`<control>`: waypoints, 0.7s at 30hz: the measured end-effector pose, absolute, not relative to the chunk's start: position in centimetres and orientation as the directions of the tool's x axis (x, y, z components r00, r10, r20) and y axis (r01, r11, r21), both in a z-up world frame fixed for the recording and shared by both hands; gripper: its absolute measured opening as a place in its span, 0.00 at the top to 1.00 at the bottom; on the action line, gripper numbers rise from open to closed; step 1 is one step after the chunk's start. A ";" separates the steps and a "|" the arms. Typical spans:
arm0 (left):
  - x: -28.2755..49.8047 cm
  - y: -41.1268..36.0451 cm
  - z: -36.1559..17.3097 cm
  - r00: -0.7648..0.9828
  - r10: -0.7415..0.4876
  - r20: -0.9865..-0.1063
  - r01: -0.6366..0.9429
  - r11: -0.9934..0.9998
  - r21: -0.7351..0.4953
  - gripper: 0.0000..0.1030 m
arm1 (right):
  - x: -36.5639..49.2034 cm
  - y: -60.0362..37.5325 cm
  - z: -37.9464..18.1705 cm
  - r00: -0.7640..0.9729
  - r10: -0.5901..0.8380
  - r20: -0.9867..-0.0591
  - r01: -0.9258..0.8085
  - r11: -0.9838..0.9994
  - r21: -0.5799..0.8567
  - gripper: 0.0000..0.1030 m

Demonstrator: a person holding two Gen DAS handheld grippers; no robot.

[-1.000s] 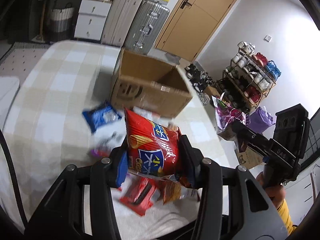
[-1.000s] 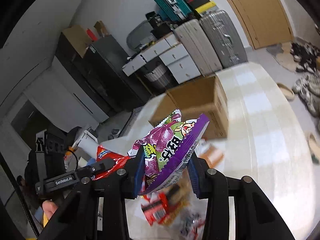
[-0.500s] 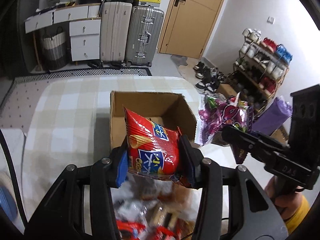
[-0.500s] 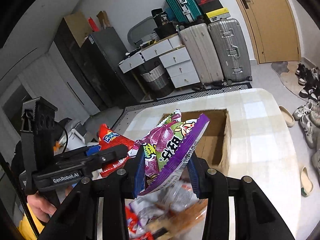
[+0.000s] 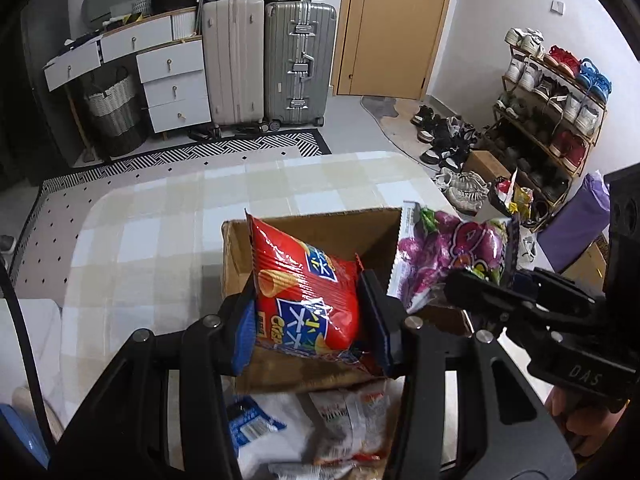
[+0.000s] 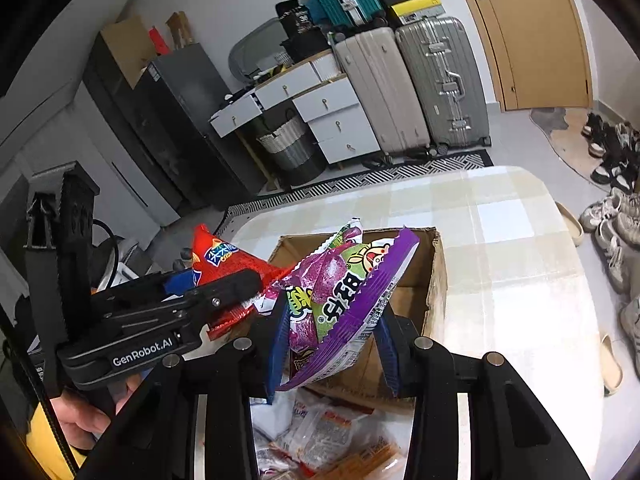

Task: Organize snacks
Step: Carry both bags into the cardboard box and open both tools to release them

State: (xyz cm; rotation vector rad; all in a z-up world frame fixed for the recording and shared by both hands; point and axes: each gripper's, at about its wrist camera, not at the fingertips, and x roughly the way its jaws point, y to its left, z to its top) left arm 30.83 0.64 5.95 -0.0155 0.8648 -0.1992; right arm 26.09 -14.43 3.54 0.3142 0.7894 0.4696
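Left gripper (image 5: 310,314) clamped on a red chip bag (image 5: 304,288), blue pads pressing both sides of the bag; bag held upright in front of and above the open cardboard box (image 5: 320,226). Right gripper (image 6: 330,344) clamped on a purple snack bag (image 6: 344,292), bag tilted, upper edge reaching over the box opening. In the left wrist view the purple bag sits just right of the red one, at the box's right wall. Box stands on a checked tablecloth (image 5: 160,216), flaps open; what lies inside it cannot be told. Loose snack packets (image 6: 320,440) lie in a pile on the cloth on the near side of the box, beneath both grippers. Person's hand (image 6: 86,416) visible on the left gripper's handle
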 end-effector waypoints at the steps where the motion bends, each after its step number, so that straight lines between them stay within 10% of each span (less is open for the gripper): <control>1: 31.6 0.6 5.5 0.625 -0.174 -0.761 0.163 0.982 -0.091 0.58 | 26.4 -14.3 3.3 0.609 0.509 -0.609 -0.282 0.856 0.434 0.62; 21: 39.3 0.3 -4.0 0.485 -0.235 -0.842 0.174 0.970 -0.170 0.59 | 29.2 -11.2 -1.4 0.537 0.396 -0.745 -0.288 0.916 0.279 0.62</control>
